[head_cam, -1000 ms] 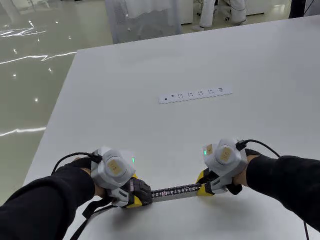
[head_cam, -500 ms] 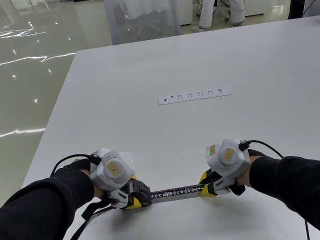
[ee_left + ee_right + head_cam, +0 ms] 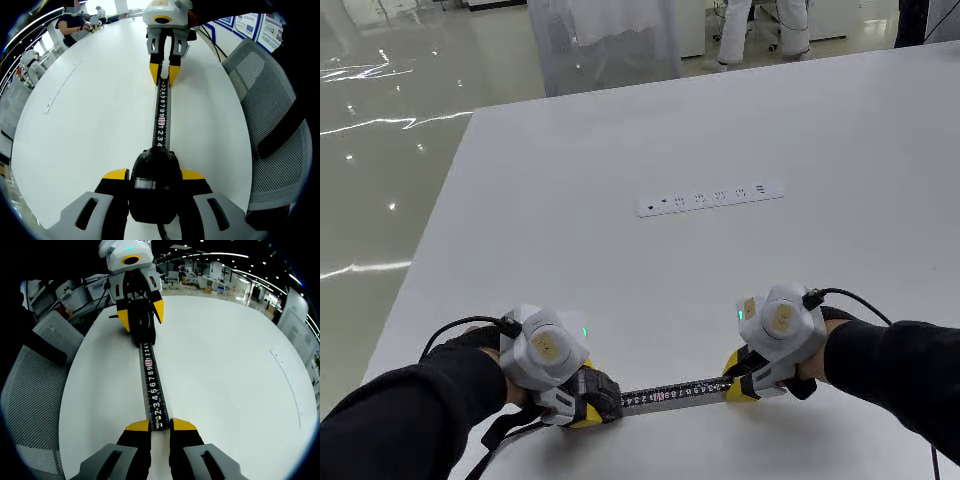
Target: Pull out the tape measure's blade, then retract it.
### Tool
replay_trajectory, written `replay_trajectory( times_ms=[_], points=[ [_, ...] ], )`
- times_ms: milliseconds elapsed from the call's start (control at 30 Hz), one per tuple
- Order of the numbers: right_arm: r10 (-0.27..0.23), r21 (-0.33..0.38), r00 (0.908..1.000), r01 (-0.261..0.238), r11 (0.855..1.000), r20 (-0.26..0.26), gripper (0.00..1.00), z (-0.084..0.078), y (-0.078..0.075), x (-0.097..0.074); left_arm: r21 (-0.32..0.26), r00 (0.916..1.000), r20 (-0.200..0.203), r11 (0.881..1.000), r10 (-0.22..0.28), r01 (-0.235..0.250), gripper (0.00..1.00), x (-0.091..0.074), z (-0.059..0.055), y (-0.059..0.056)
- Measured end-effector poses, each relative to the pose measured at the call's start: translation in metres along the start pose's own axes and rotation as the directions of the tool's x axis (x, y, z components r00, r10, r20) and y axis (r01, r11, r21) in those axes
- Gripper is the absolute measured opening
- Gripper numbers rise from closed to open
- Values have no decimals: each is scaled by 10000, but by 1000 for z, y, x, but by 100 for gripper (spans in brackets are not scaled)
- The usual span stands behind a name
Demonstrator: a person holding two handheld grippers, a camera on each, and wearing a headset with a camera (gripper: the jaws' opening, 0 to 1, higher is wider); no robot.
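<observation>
Left gripper [image 3: 155, 176]: jaws clamped on the two sides of the tape measure's case [image 3: 154, 186]. The case is black and sits between the yellow jaw tips. Its mouth faces the other gripper.

Right gripper [image 3: 160, 426]: jaws pressed together on the free end of the blade [image 3: 151, 382]. The yellow tips pinch it from both sides, just past the low numbers.

Blade: drawn out and running straight from the case to the right gripper. It looks taut, printed face up, and lies low over the table [image 3: 620, 140]; I cannot tell whether it touches the top. In the left gripper view the black numerals climb away from the case, with one red mark partway along. In the right gripper view they count up from the tip toward the case.

Position: the tape measure is at the near edge of the white table, right in front of the person. From the head view, the case is at the lower left and the blade tip at the lower right. The two grippers are apart by the length of blade drawn out, facing each other along it.

Other items: a white power strip [image 3: 710, 198] lies flat near the middle of the table, well apart from the work. A black cable [image 3: 848, 294] loops off the back of the right gripper. The person's sleeves are dark. A grey mesh chair [image 3: 272, 105] stands beside the near edge of the table. The glossy floor reflects the ceiling lights.
</observation>
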State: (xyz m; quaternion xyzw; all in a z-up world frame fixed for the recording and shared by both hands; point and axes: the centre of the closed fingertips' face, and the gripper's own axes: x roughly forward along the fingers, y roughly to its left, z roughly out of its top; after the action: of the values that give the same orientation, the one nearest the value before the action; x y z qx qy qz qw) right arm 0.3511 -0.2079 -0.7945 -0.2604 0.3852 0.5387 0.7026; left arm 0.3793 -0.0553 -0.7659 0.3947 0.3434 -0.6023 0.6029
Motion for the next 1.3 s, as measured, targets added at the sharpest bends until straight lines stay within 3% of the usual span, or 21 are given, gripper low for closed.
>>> replay_trajectory(
  times_ms=[1300],
  points=[
    [-86,167,9999,88,9998,-128,8,-15,-2,-12,-24,10000,16,10000,38,-38,32,0,0,0]
  ],
)
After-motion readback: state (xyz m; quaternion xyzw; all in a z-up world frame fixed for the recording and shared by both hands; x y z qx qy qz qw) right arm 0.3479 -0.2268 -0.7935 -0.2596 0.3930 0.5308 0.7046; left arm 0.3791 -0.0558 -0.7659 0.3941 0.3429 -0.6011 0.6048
